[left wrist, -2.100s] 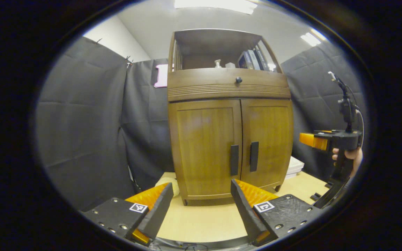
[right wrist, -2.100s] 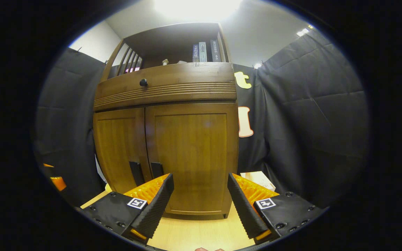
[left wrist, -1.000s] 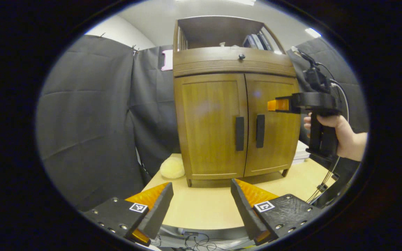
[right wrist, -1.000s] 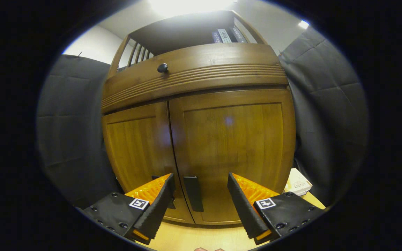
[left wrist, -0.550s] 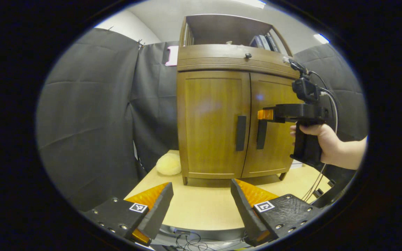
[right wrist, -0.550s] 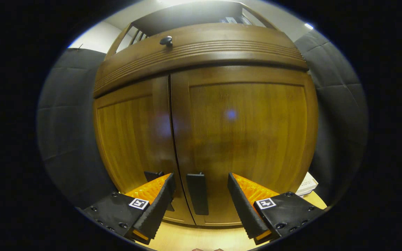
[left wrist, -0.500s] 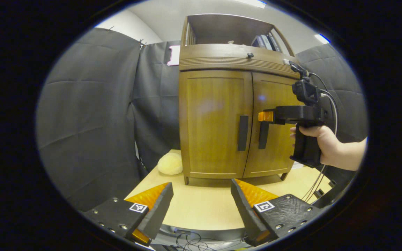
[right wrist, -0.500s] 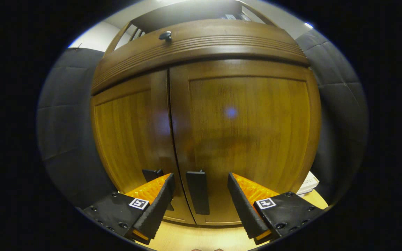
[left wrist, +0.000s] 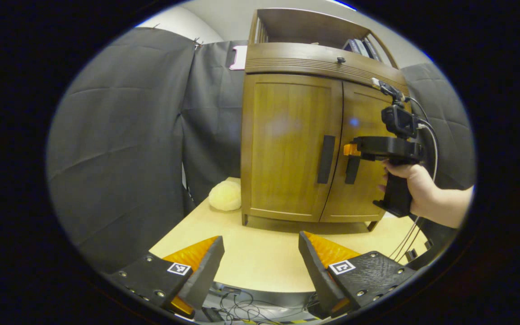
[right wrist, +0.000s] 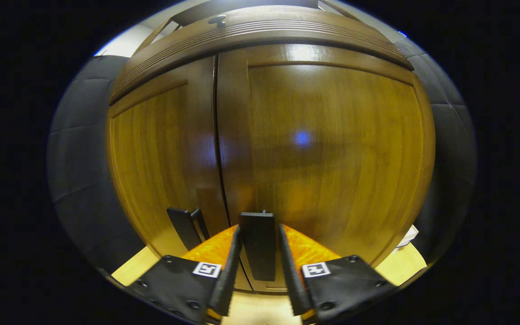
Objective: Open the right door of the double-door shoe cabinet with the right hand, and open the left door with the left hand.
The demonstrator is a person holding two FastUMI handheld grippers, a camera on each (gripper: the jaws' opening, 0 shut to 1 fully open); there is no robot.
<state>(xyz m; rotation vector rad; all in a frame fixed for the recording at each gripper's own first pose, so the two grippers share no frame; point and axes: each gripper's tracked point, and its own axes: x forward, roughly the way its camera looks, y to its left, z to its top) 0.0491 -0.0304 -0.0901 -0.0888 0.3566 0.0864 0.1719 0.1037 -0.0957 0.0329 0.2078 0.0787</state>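
**Right gripper clamped on the right door handle, both doors shut**

Seen from the right gripper view: right gripper (right wrist: 258,257) closed on the right door handle (right wrist: 258,243), one finger pressed against each side of the upright black bar. Right door (right wrist: 332,149) flush with the left door (right wrist: 160,153), the seam between them thin and even, neither one swung out. Left door handle (right wrist: 183,228) just left of the seam, untouched, close beside the left finger of the clamped gripper. Above the doors, a ribbed drawer front with a small dark knob (right wrist: 217,19).

Seen from the left gripper view: shoe cabinet (left wrist: 318,135) standing on a light wooden table (left wrist: 260,253), toward its far side. Right gripper (left wrist: 349,150) reaching in from the right, tips at the top of the right door handle (left wrist: 351,169), held by a hand (left wrist: 415,187) wrapped round the black pistol grip; a small camera and a cable riding above. Left door handle (left wrist: 326,153) free, just left of that. Left gripper (left wrist: 260,266) hanging at the near edge of the table, well apart from the cabinet, fingers spread wide with nothing between them. Pale yellow soft lump (left wrist: 225,196) lying on the table against the cabinet's left side. Books (left wrist: 359,46) leaning in the open shelf on top, at the right. Loose cables (left wrist: 242,309) below the near table edge.
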